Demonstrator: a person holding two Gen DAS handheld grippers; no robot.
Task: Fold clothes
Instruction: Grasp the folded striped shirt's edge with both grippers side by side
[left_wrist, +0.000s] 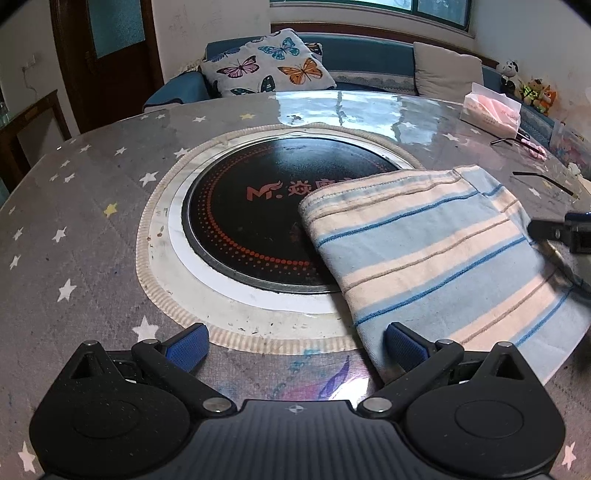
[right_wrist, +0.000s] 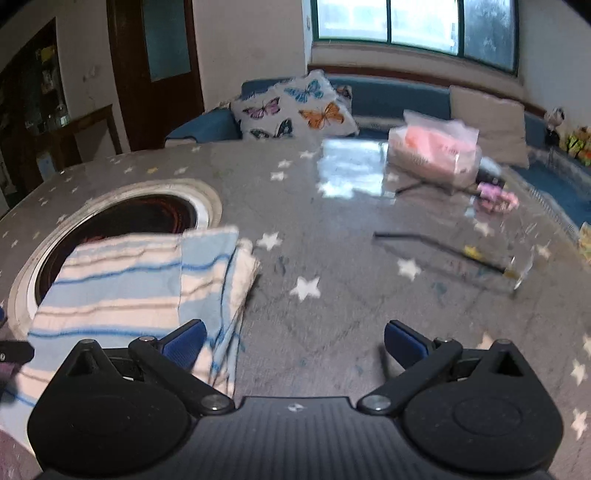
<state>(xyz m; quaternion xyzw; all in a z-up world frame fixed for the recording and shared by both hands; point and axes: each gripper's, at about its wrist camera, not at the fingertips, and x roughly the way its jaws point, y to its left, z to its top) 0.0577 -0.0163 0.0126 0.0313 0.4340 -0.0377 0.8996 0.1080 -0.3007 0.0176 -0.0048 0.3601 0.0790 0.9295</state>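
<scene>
Both wide open and holding nothing, left hand-held gripper (left_wrist: 297, 345) and right hand-held gripper (right_wrist: 295, 343), so best to pinch the near corners of the folded striped cloth (left_wrist: 436, 251) half over the black hotplate (left_wrist: 255, 206) on the table (left_wrist: 92, 206), then fold evenly.

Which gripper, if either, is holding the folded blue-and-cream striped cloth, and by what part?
Neither. The left gripper and right gripper are both open and empty; the folded blue-and-cream striped cloth lies loose on the table.
</scene>
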